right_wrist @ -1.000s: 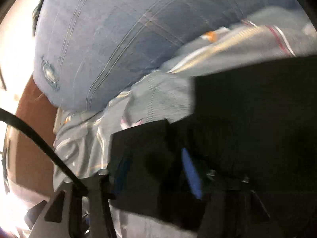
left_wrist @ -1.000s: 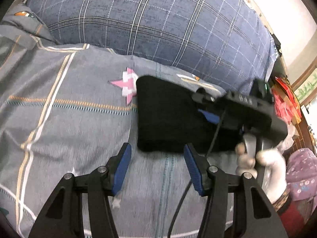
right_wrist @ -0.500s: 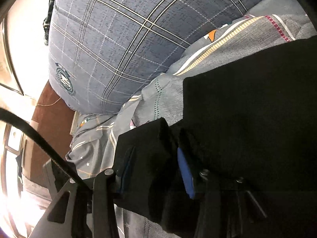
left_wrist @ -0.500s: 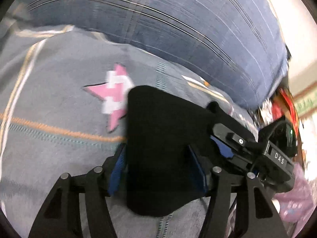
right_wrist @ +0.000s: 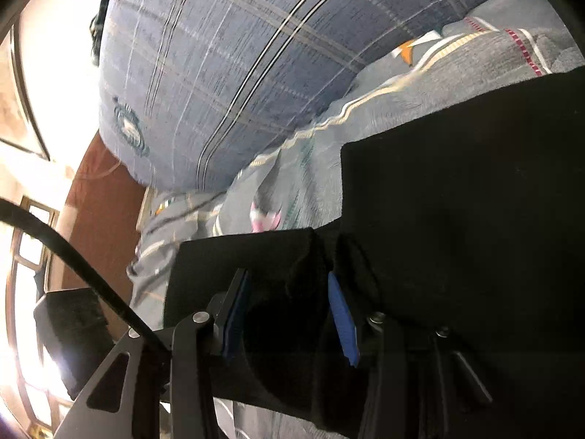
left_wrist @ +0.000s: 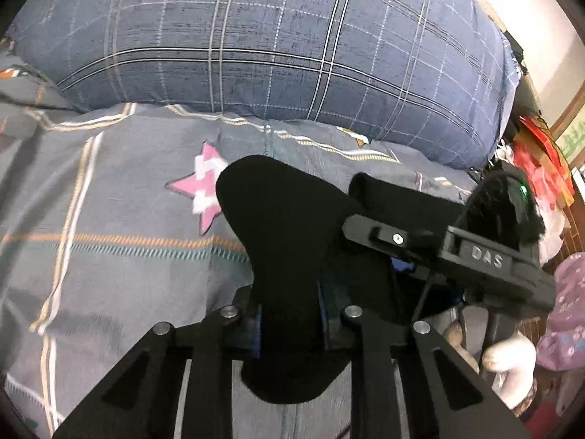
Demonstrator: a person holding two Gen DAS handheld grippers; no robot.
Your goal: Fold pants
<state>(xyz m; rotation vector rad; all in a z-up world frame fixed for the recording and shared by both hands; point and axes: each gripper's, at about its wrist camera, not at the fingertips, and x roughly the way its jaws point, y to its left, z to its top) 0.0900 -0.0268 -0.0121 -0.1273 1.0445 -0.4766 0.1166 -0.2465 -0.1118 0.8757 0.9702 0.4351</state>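
The black pants (left_wrist: 292,241) are bunched up on the grey bedspread (left_wrist: 109,219), pinched so a fold can likely be carried over. The left gripper (left_wrist: 289,314), angled steeply down, is closing on one edge; the right gripper (right_wrist: 289,311), tilted shallower, is clamped on another.

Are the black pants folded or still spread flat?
Folded: the black pants form a compact bundle on the bedspread, bunched between both grippers' blue pads.

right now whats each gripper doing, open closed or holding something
left gripper: jaws closing on a fold of the black pants.
right gripper: shut on a bunched fold of the black pants.
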